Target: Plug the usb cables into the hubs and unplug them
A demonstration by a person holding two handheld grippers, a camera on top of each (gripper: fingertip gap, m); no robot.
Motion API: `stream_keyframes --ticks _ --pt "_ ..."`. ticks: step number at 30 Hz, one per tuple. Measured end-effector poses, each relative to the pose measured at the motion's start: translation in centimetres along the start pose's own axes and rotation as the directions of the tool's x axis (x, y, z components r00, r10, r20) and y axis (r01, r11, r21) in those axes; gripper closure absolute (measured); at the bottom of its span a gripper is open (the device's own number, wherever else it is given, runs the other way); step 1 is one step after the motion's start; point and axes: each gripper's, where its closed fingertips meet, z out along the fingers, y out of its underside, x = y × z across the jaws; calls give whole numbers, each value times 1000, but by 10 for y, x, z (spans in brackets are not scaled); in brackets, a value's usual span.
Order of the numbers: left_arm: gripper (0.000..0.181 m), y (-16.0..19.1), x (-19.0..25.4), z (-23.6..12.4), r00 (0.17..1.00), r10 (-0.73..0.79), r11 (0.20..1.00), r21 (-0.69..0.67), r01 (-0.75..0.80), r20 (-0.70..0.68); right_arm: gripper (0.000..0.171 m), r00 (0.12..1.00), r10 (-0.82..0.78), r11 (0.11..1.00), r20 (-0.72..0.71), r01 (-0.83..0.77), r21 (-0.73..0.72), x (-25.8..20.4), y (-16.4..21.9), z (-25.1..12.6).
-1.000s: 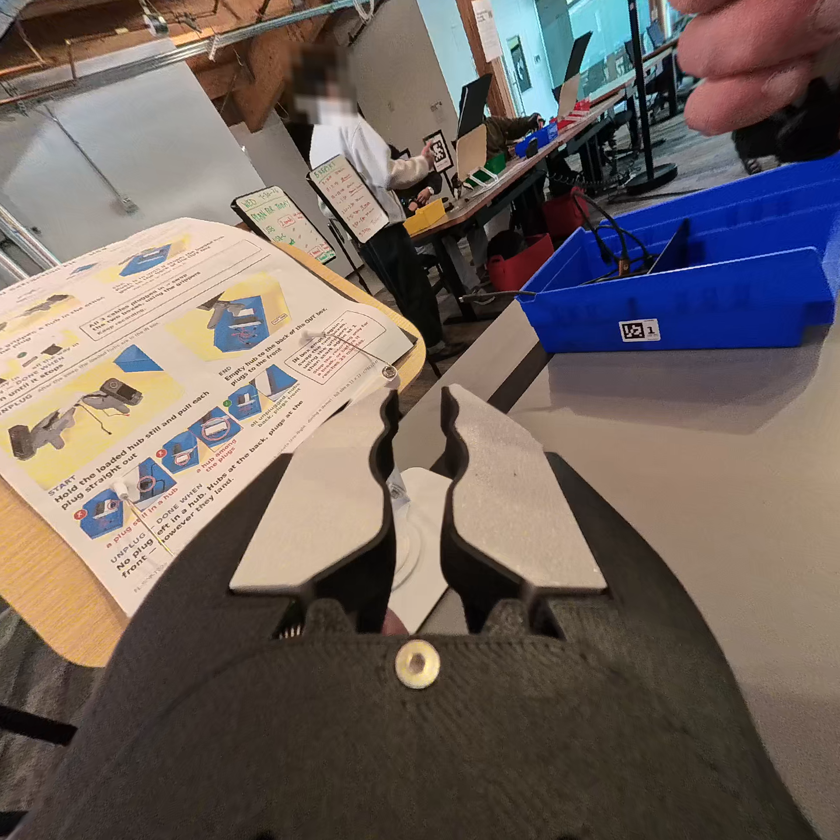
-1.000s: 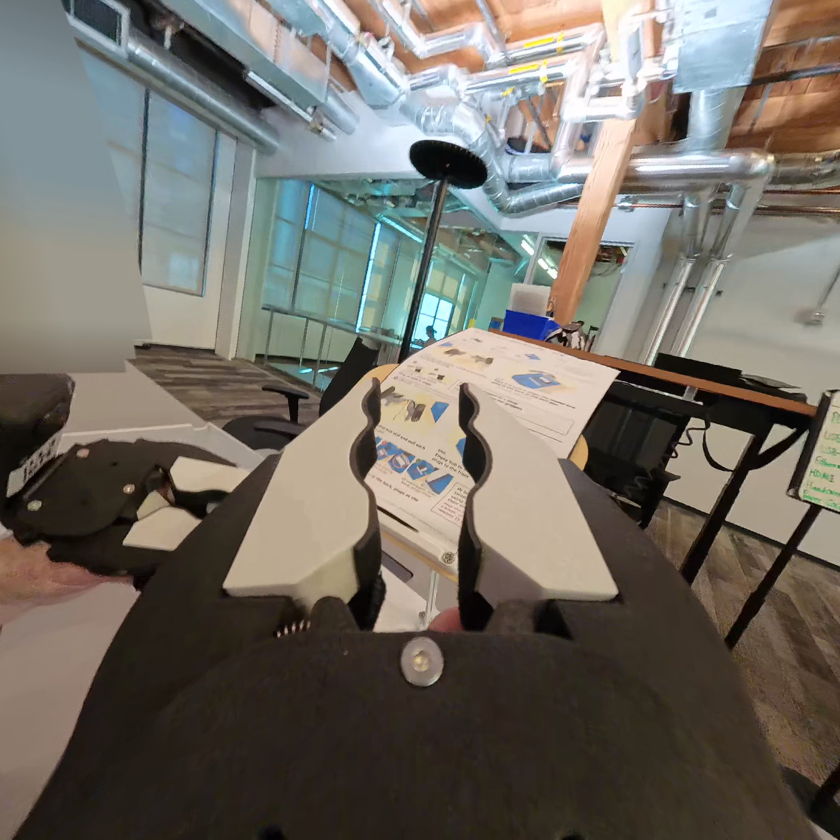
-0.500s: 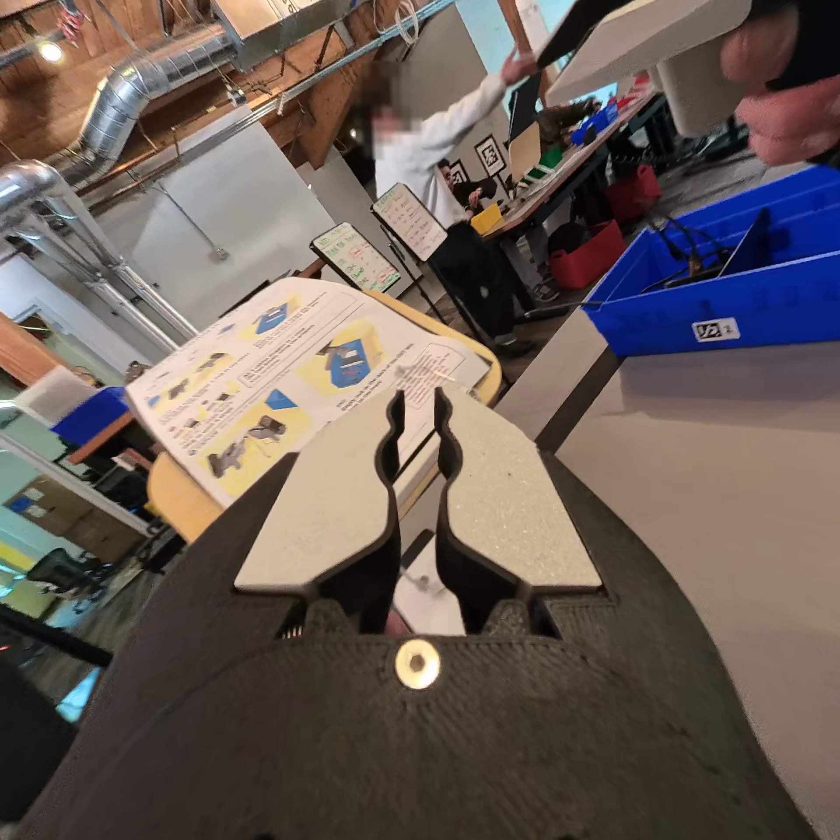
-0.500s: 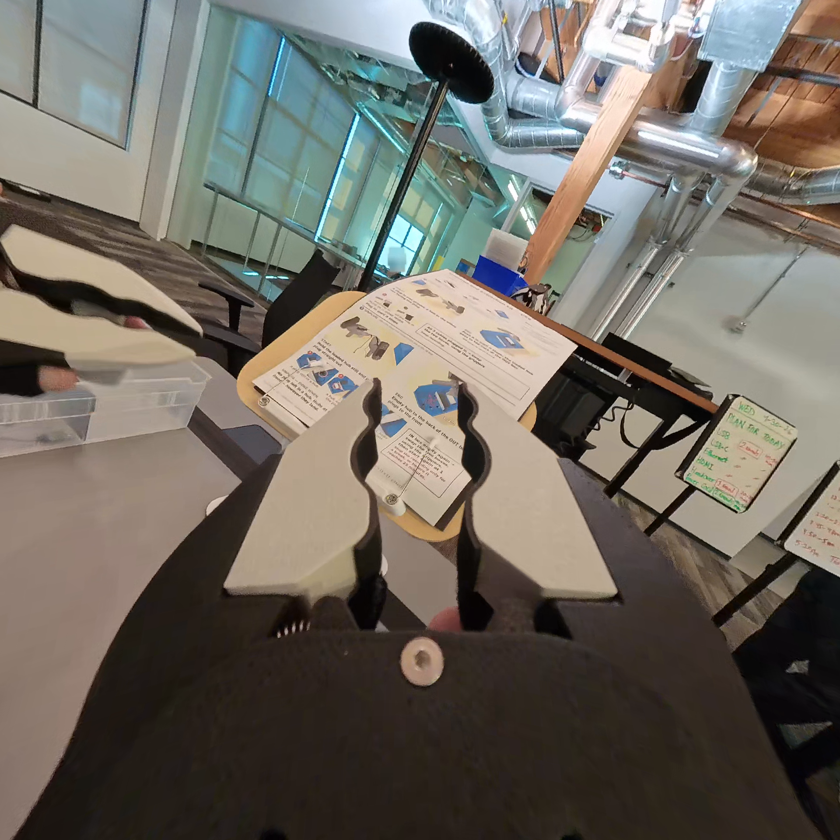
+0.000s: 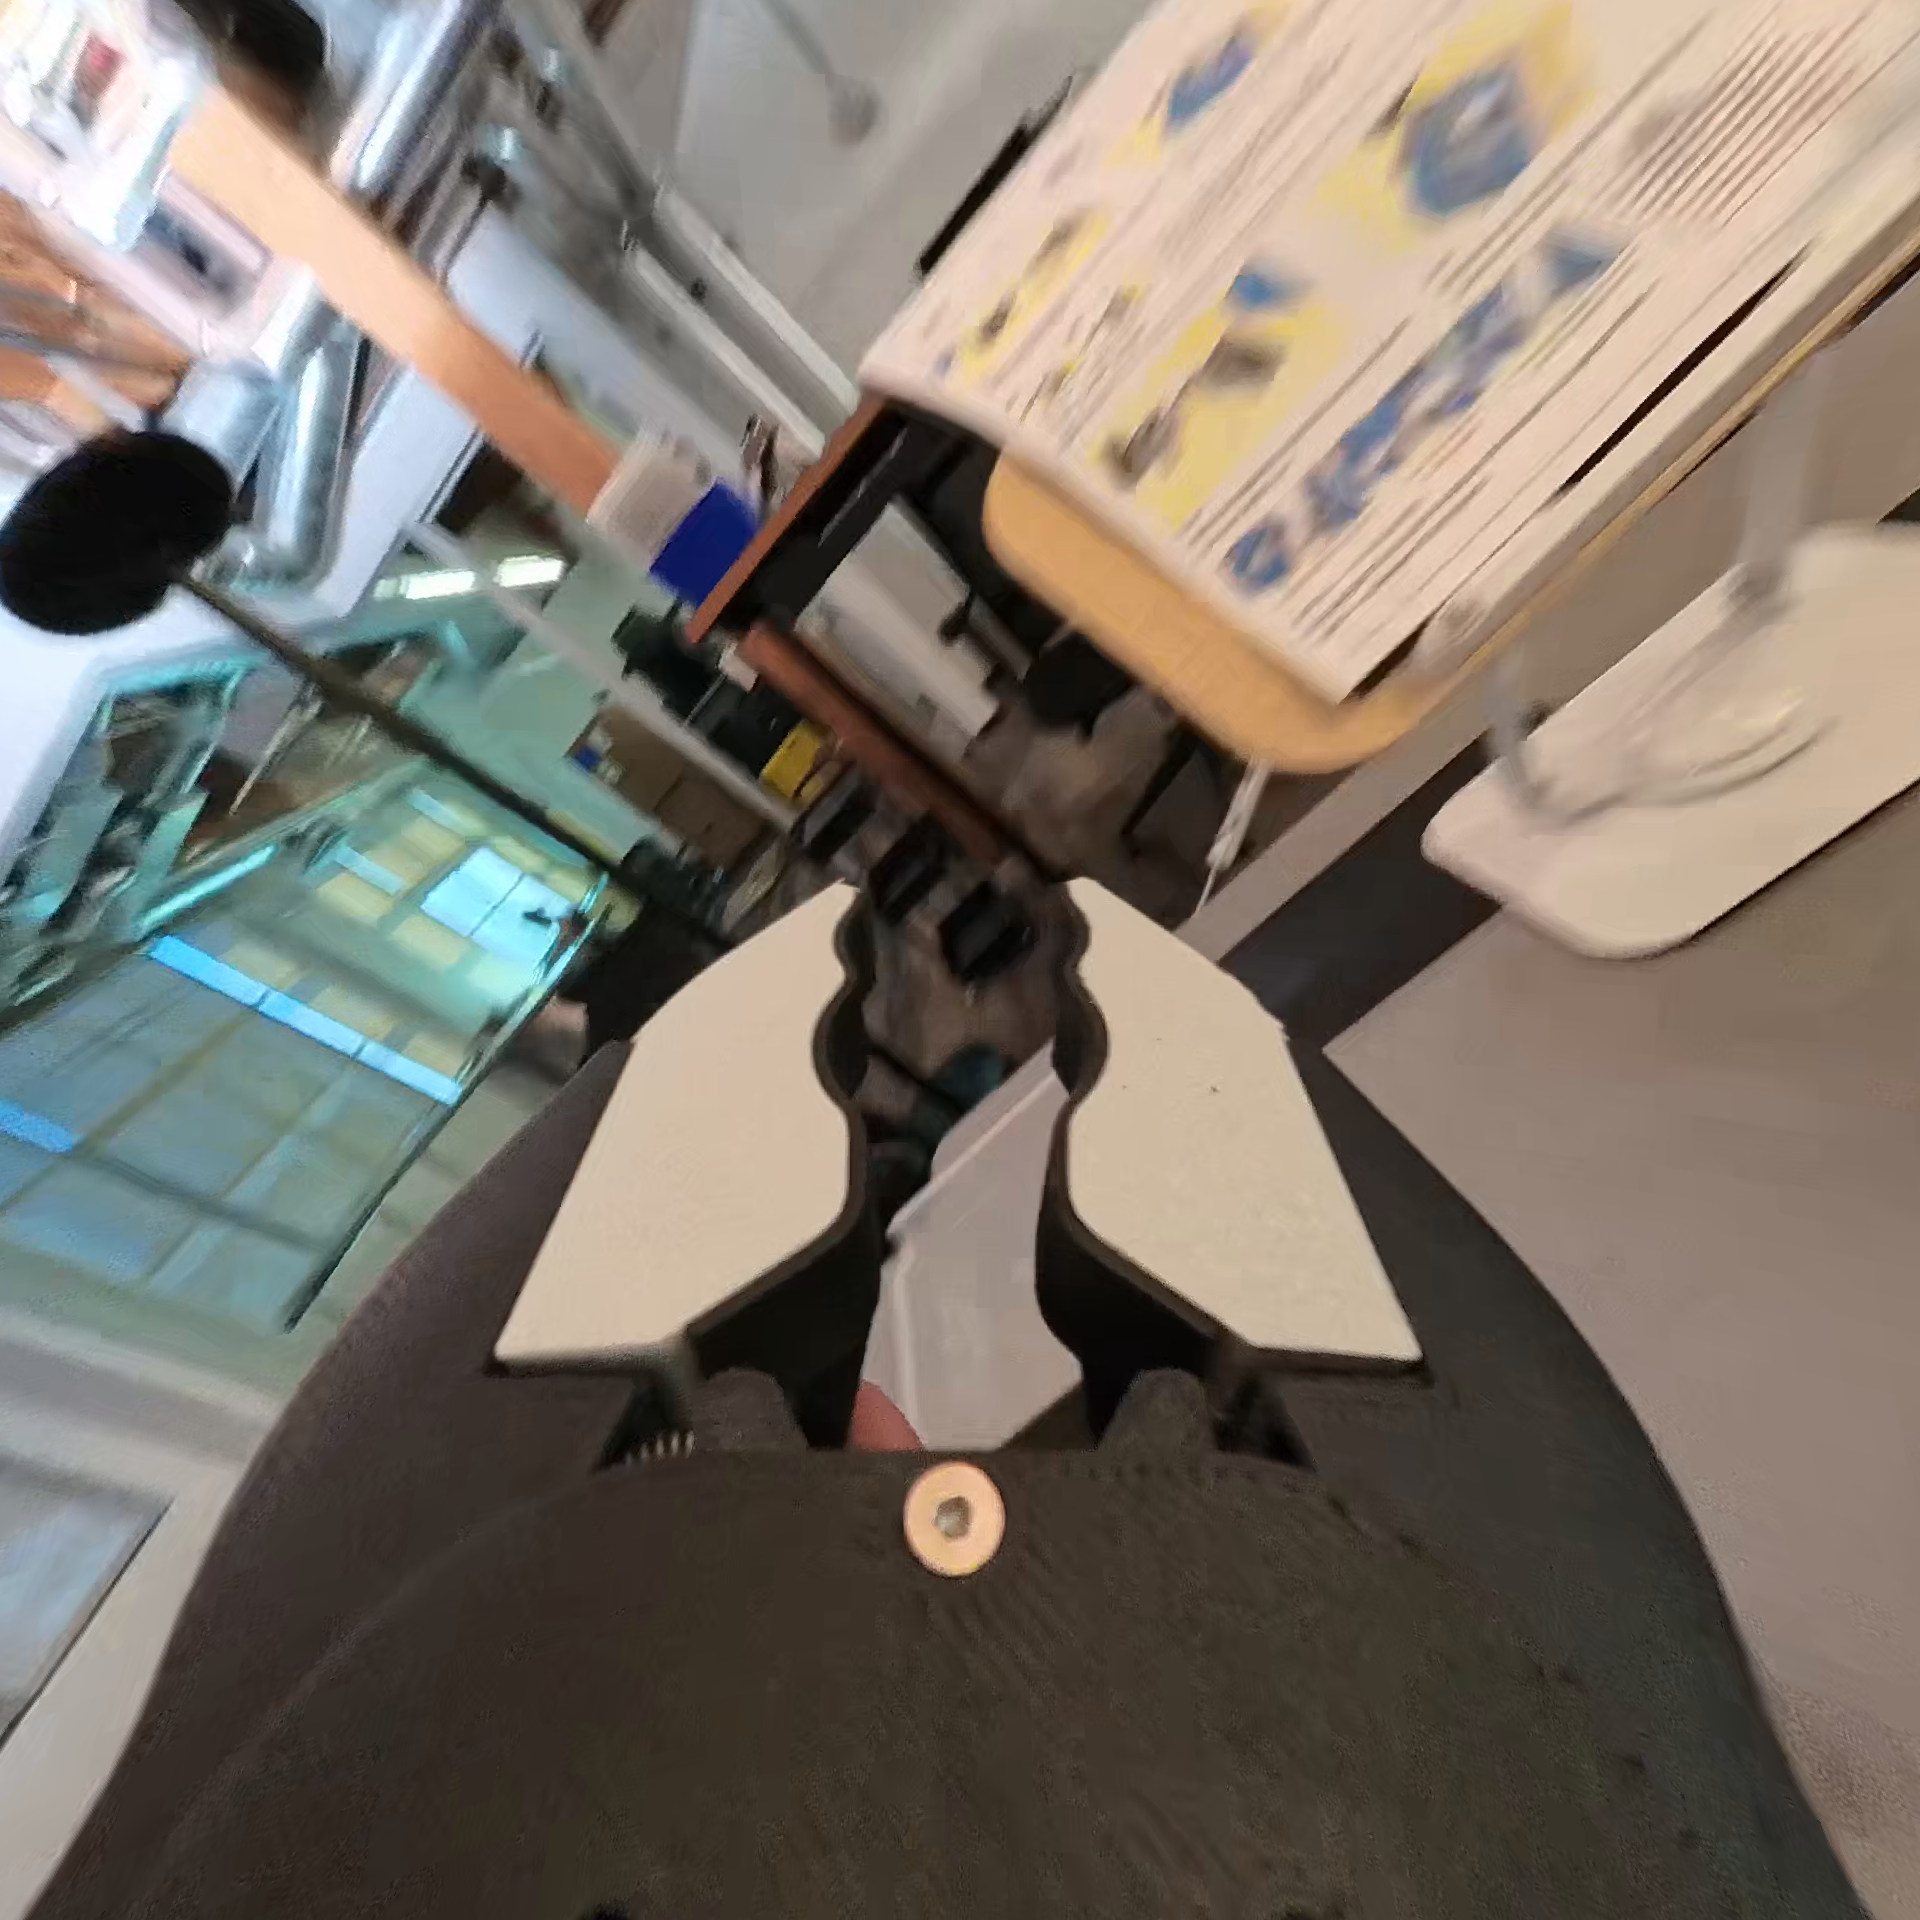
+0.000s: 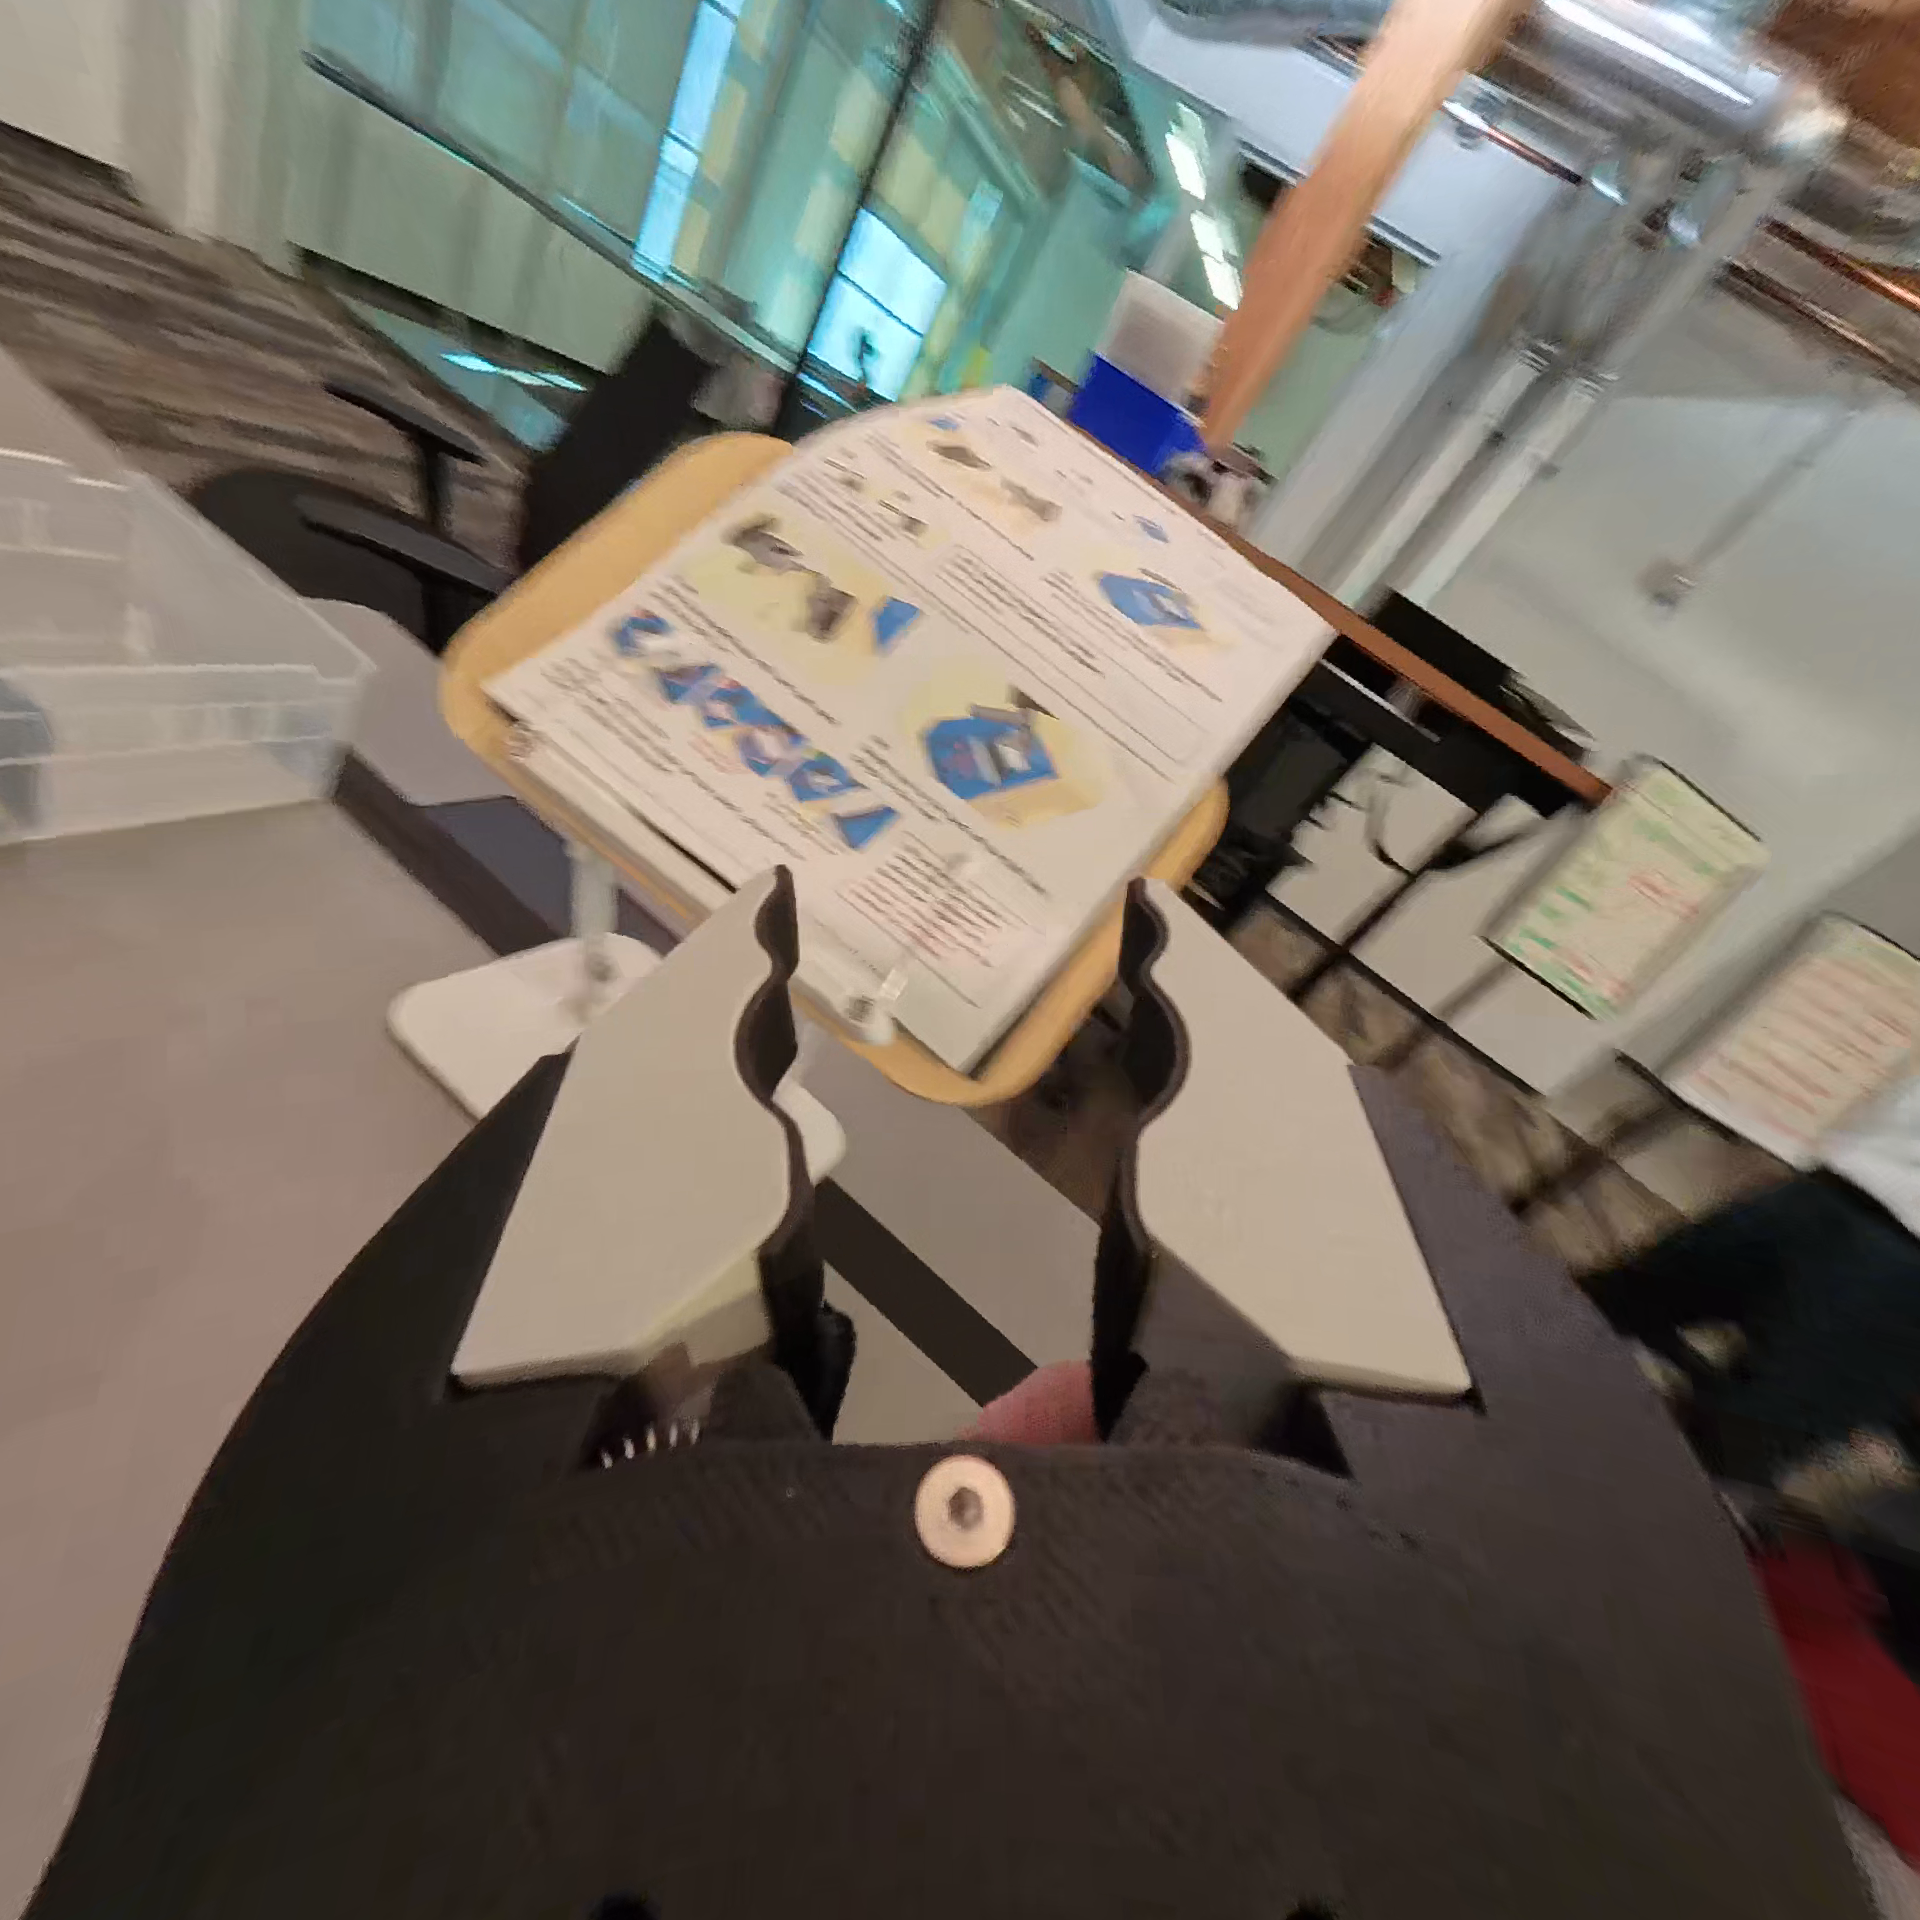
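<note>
No usb cable or hub shows in either view. My left gripper is open and empty, held tilted above the grey table, pointing past its edge into the room. My right gripper is open wider and empty, above the same table, pointing at an illustrated instruction sheet on a tan board. Both views are motion-blurred.
The instruction sheet stands on a white-based stand, which also shows in the right wrist view. A clear plastic bin sits on the table at the left. Whiteboards, desks and a chair stand beyond the table. The gap from one gripper's tips to the other's is roughly 40 cm.
Both grippers have opened wider, the right one most. The left view has swung left and rolled, so the blue bin and the other hand have left it. The right view has dropped towards the sheet.
</note>
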Motion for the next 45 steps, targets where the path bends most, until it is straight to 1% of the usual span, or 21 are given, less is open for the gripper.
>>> stream_keyframes --ticks 2,4,5,6,7,8,10,11,12,14,15,17,19,21,23,26,28,30,33,39,45 --pt "136 50 -24 -7 999 -49 992 -119 49 2 106 995 19 996 -94 -27 -80 35 15 -9" --pt "118 104 -48 -15 987 -158 963 -216 160 26 95 985 36 978 -168 -69 -195 83 43 -27" --pt "110 130 -58 -20 976 -215 942 -256 218 40 103 979 28 961 -201 -82 -265 107 62 -42" --pt "106 154 -66 -25 964 -260 921 -285 267 61 102 978 18 932 -209 -92 -351 128 87 -59" --pt "104 178 -72 -29 951 -298 899 -313 307 79 97 974 10 891 -225 -111 -440 148 115 -79" --pt "102 199 -74 -33 937 -339 872 -345 346 82 97 965 -5 847 -263 -136 -515 171 147 -101" --pt "103 231 -74 -35 894 -440 817 -374 439 87 103 944 8 783 -331 -212 -585 205 206 -141" --pt "103 245 -71 -34 872 -483 790 -388 476 86 107 930 34 753 -367 -265 -602 217 236 -160" --pt "103 257 -68 -32 851 -518 763 -403 505 87 106 917 50 713 -397 -311 -628 225 267 -177" --pt "103 277 -60 -25 826 -556 727 -427 537 92 93 899 99 644 -427 -385 -661 229 326 -203" --pt "103 284 -53 -22 815 -573 713 -440 546 83 95 894 135 615 -428 -414 -671 225 349 -210" --pt "94 300 -42 -16 798 -595 673 -485 558 93 97 892 167 587 -421 -433 -684 217 381 -219" --pt "91 304 -31 -10 757 -648 640 -484 597 78 103 874 234 597 -426 -475 -647 211 393 -217" --pt "93 312 -18 -7 745 -664 615 -520 592 62 111 870 265 573 -416 -489 -658 206 403 -217" --pt "110 316 -10 -2 731 -680 607 -514 606 58 118 864 292 541 -410 -502 -674 200 414 -215" --pt "133 319 6 6 695 -719 578 -531 619 27 142 854 338 517 -396 -520 -680 194 426 -212" --pt "139 322 15 11 716 -699 598 -547 585 2 154 851 352 532 -390 -525 -665 195 426 -209" --pt "145 319 19 16 720 -693 620 -534 575 -29 158 847 376 536 -376 -530 -657 193 425 -207" --pt "159 313 27 18 702 -708 619 -547 564 -77 167 845 412 543 -342 -529 -652 187 421 -205" --pt "164 311 25 20 658 -751 580 -523 624 -48 168 828 428 537 -363 -556 -635 178 415 -209" --pt "168 306 24 14 643 -765 578 -480 660 -37 168 809 409 525 -422 -587 -616 155 401 -221"
